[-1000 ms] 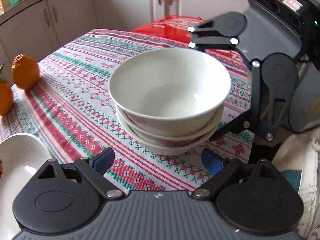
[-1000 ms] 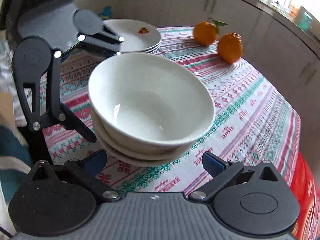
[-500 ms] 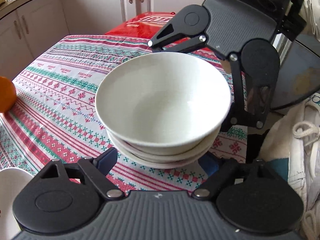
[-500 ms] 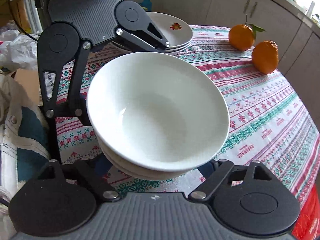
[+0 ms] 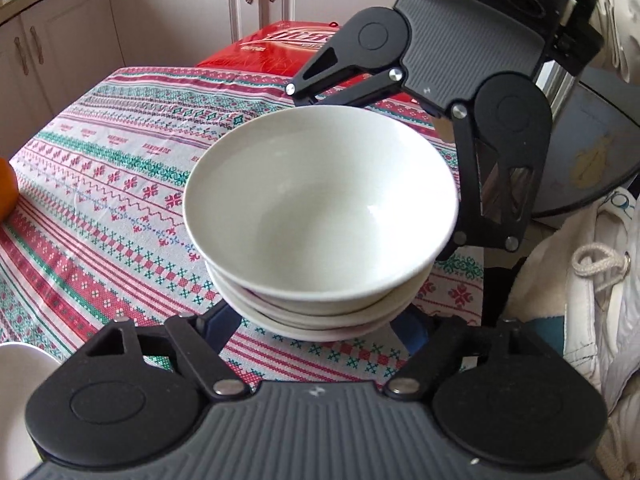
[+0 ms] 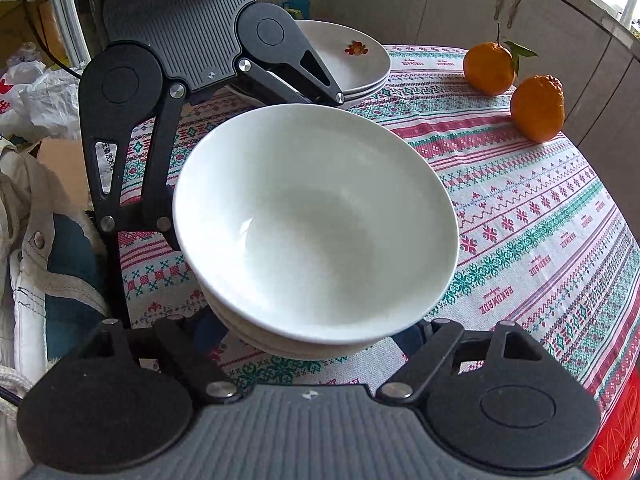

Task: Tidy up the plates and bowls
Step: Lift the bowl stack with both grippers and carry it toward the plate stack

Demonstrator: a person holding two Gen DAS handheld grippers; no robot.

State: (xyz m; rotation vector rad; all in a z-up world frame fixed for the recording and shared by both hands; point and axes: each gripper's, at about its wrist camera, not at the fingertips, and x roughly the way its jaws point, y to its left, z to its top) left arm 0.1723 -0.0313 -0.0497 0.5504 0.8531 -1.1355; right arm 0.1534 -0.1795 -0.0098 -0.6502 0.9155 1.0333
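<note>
A stack of white bowls (image 5: 320, 216) fills the middle of both wrist views (image 6: 316, 232), above the patterned tablecloth (image 5: 112, 200). My left gripper (image 5: 320, 326) reaches under the near side of the stack, its blue-padded fingers spread wide on either side of the lowest bowl. My right gripper (image 6: 308, 330) does the same from the opposite side. The fingertips of both are hidden under the bowls. A stack of white plates (image 6: 352, 60) with a fruit print stands at the far edge of the table in the right wrist view.
Two oranges (image 6: 516, 84) lie on the tablecloth (image 6: 520, 216) at the right. A red box (image 5: 296, 48) sits beyond the table's far end in the left wrist view. White cabinets (image 5: 180, 20) stand behind. Cloth and bags lie beside the table (image 6: 40, 208).
Both grippers have moved in closer to the bowl stack, from opposite sides, until their fingertips slid under its base. The stack looks larger and nearer in both views.
</note>
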